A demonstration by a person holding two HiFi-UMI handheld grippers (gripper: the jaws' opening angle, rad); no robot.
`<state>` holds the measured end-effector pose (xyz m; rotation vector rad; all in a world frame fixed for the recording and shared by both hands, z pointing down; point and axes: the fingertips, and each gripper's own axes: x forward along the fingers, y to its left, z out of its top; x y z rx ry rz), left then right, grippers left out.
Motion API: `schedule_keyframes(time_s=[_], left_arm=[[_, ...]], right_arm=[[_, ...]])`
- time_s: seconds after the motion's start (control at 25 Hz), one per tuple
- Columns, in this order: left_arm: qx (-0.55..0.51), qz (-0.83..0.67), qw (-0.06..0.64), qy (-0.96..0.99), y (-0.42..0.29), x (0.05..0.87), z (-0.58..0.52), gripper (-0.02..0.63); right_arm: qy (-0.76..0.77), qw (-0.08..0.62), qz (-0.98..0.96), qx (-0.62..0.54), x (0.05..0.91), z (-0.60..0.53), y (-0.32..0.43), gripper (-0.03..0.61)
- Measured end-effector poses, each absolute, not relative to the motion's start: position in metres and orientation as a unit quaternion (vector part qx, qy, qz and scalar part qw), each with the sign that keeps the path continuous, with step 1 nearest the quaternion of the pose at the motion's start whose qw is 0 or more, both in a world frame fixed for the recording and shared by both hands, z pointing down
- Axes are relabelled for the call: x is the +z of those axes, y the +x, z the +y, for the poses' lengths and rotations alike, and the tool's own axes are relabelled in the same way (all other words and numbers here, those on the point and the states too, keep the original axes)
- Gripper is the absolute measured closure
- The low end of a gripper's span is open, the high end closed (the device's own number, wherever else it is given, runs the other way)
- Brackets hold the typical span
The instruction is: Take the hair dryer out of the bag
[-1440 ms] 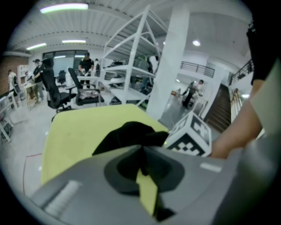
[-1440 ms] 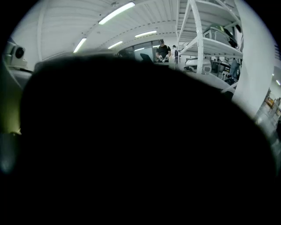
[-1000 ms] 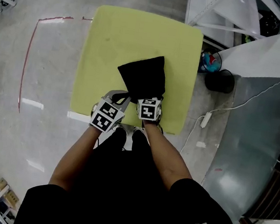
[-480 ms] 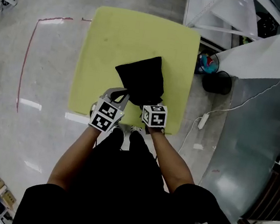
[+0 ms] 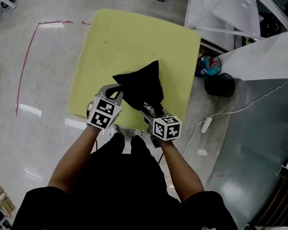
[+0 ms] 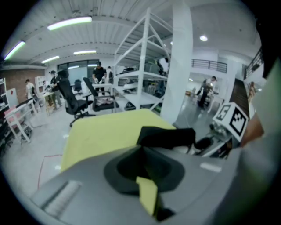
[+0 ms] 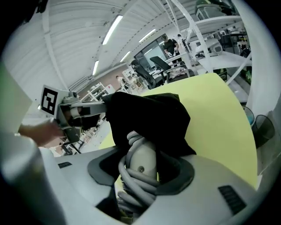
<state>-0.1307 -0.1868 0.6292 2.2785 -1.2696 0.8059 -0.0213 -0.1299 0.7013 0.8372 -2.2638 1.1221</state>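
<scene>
Yellow table (image 5: 138, 42): left tongs (image 5: 116, 89) pinch bag (image 5: 142, 87) shrouding hair dryer (image 7: 141, 162) gripped by right tongs (image 5: 150, 111).

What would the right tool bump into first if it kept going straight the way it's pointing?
Probably the black bag. The right tool grips the hair dryer by its cord-wrapped handle, and the bag sits right ahead of it, with the yellow table beyond.
</scene>
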Motion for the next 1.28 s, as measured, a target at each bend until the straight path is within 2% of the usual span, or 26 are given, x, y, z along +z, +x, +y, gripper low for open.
schedule_keyframes(time_s=[0.2,0.36,0.64,1.08,1.28], left_arm=[[0.297,-0.478,0.185,0.806,-0.138,0.625,-0.197,0.599],[0.302,-0.491,0.186,0.796,-0.143,0.625,-0.200,0.598],[0.260,-0.491,0.241,0.796,-0.152,0.624,-0.200,0.598],[0.212,-0.497,0.288,0.790,-0.160,0.622,-0.201,0.597],[0.213,-0.503,0.287,0.787,-0.161,0.621,-0.205,0.598]], right_arm=[[0.277,0.220,-0.826,0.439,0.697,-0.118,-0.020,0.371],[0.239,0.180,-0.833,0.465,0.688,-0.111,-0.022,0.371],[0.171,0.132,-0.853,0.476,0.665,-0.098,-0.025,0.371],[0.118,0.045,-0.853,0.507,0.639,-0.089,-0.025,0.371],[0.090,0.018,-0.858,0.506,0.625,-0.086,-0.028,0.370]])
